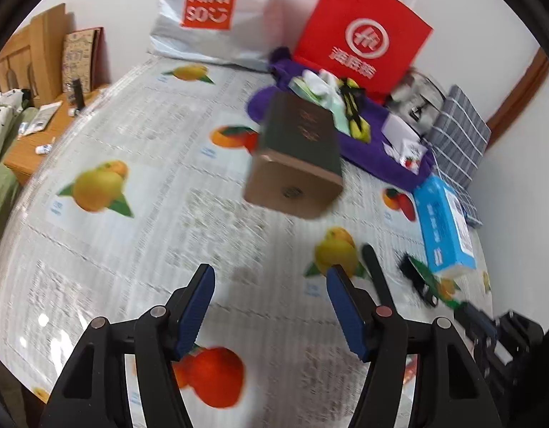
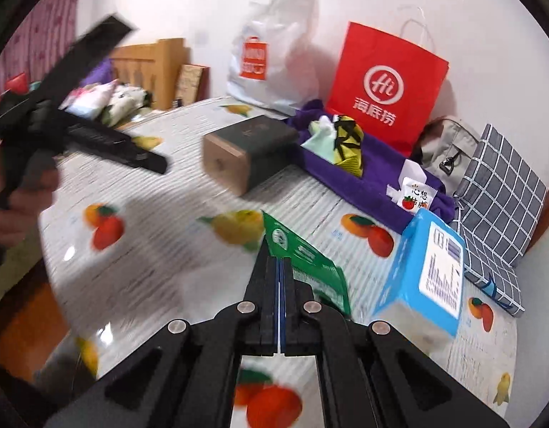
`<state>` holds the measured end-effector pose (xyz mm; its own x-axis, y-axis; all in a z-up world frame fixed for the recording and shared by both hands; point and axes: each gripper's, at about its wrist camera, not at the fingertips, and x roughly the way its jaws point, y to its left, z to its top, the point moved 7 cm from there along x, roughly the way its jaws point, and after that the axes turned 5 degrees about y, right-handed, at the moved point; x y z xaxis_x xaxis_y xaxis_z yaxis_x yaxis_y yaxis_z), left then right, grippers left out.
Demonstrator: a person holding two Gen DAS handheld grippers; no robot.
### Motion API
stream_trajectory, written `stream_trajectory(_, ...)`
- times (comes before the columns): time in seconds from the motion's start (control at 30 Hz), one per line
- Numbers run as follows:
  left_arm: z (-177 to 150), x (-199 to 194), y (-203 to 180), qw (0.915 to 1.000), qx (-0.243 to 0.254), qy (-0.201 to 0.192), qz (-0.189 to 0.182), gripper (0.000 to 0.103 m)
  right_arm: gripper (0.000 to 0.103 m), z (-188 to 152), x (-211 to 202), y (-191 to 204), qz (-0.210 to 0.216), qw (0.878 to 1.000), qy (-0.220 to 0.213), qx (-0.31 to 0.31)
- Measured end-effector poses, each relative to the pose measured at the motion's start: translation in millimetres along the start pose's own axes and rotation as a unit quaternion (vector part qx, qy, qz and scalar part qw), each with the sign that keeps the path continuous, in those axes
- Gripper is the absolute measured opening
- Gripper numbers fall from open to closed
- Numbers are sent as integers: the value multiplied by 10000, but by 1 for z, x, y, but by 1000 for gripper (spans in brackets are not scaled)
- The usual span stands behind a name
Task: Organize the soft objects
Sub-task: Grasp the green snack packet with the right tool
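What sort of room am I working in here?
Probably a bedroom at home: a wooden headboard with bedding stands beside the table, which has a fruit-print cover, and shopping bags lean on the wall with a grey checked cushion.

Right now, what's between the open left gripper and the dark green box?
Only bare fruit-print tablecloth; the left wrist view shows nothing lying between the left gripper and the dark green box.

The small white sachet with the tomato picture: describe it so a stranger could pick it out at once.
Start at the red paper bag standing against the wall. In front of it a purple towel lies across the fruit-print tablecloth. The sachet lies at the towel's near right end, just above the blue box; it alone is white with a red tomato and dark characters.
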<state>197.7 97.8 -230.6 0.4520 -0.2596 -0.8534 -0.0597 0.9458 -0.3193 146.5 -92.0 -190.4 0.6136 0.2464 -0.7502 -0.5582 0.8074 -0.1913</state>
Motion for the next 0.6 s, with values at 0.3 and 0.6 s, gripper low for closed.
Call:
stream_trajectory(0.3, -30, 16, -58, 9983, 360, 329, -308, 63, 1, -89, -24, -19, -173, 9990, 406, -10)
stream_trajectory(0.6, -44, 35, -96, 9962, 652, 533, -220, 63, 63, -118, -21, -53, 150, 9934, 425, 1050)
